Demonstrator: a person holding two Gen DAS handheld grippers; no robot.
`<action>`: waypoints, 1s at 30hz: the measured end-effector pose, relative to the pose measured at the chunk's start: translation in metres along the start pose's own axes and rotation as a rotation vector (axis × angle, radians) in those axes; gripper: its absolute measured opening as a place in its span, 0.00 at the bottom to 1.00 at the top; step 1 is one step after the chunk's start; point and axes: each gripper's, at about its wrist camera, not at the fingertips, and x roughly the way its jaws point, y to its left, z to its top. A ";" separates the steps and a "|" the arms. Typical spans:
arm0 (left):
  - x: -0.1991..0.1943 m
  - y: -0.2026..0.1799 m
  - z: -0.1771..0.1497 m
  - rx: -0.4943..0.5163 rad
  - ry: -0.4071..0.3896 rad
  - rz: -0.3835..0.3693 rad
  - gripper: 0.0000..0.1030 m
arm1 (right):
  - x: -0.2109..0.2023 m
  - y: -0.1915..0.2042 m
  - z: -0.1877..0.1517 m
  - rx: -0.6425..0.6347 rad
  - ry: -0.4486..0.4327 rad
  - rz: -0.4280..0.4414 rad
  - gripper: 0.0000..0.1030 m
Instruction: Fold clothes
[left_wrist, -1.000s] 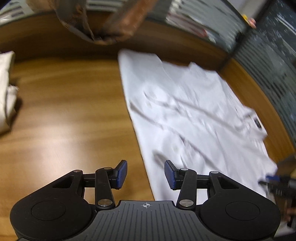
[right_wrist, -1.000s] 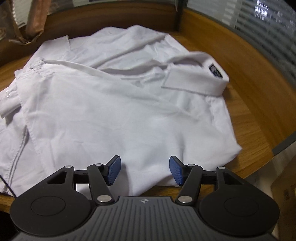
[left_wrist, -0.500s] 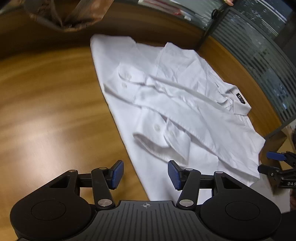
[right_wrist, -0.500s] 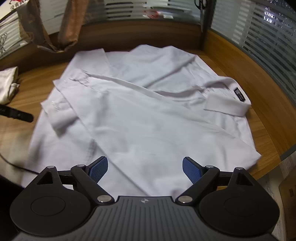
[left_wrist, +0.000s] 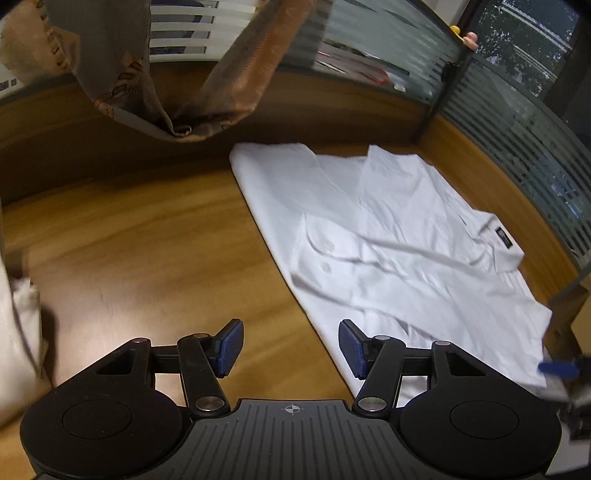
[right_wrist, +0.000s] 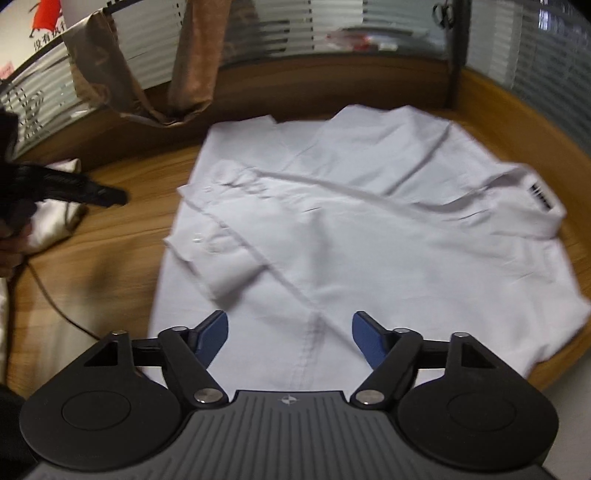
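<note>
A white dress shirt (left_wrist: 388, 240) lies flat on the wooden desk (left_wrist: 147, 240), sleeves folded across its body, its collar label (left_wrist: 503, 236) at the right. My left gripper (left_wrist: 291, 343) hovers open over the desk by the shirt's near left edge, with nothing between its blue pads. In the right wrist view the shirt (right_wrist: 351, 229) fills the middle, its buttoned cuff (right_wrist: 210, 243) on the left. My right gripper (right_wrist: 290, 332) hangs above the shirt's near part. Its jaws are closing, and no cloth is between them. The left gripper (right_wrist: 92, 192) shows at the far left.
A brown patterned cloth (left_wrist: 177, 92) hangs over the desk's back edge. A cream garment (left_wrist: 14, 332) lies at the left. Glass partitions with blinds (left_wrist: 517, 129) wall the back and right. A thin cable (right_wrist: 48, 295) runs across the desk's left side.
Both grippers have drawn back and up from the shirt, so more of it shows. The left jaws have widened. The right jaws spread wide, then narrowed.
</note>
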 end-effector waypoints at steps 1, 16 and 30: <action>0.006 0.002 0.006 0.006 0.000 -0.007 0.58 | 0.006 0.005 0.001 0.025 0.005 0.016 0.73; 0.128 -0.012 0.073 0.186 0.108 -0.153 0.56 | 0.083 -0.005 -0.036 0.992 -0.096 0.164 0.60; 0.115 -0.015 0.089 0.260 -0.045 -0.272 0.05 | 0.075 0.010 -0.025 1.025 -0.139 0.115 0.05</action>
